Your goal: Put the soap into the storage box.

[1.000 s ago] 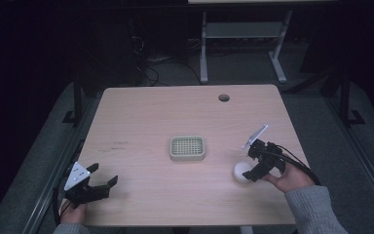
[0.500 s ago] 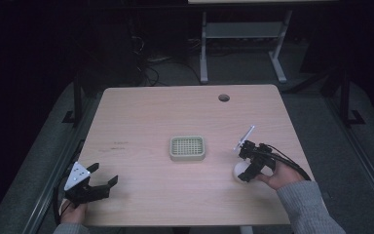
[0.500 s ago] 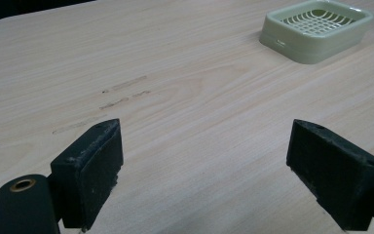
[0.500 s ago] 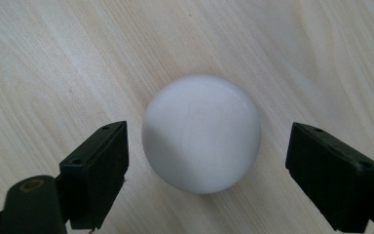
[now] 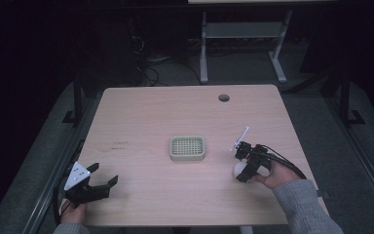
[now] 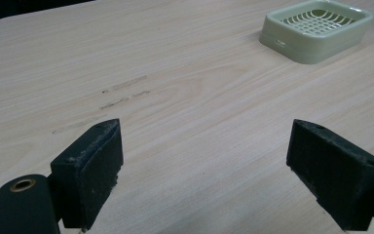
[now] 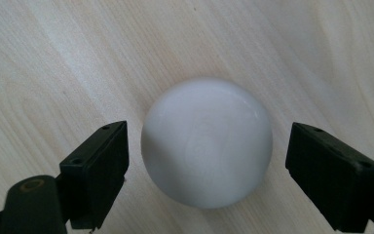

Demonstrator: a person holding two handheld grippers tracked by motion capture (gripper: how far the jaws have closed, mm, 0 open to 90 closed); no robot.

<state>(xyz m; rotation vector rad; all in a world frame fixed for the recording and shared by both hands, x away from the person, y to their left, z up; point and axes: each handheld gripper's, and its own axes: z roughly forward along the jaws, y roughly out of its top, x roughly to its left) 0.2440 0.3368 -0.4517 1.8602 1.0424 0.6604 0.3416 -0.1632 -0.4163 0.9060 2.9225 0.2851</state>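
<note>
Two hand-held black tools, one grey sleeve

The left tool [image 5: 106, 182] is black, with a grey three-cornered plate on top that bears small dark dots; its jaws end in blocky black pads [image 6: 88, 170], scuffed and dusty at the edges, and a brass-ringed hole sits in the rounded part at lower left. The right tool [image 5: 240, 171] is black too, with a thin pale plate standing off its top, black cables looping behind it, and small screw holes in its pads [image 7: 96, 170]. The right arm wears a grey knit sleeve [image 5: 302, 208].
</note>
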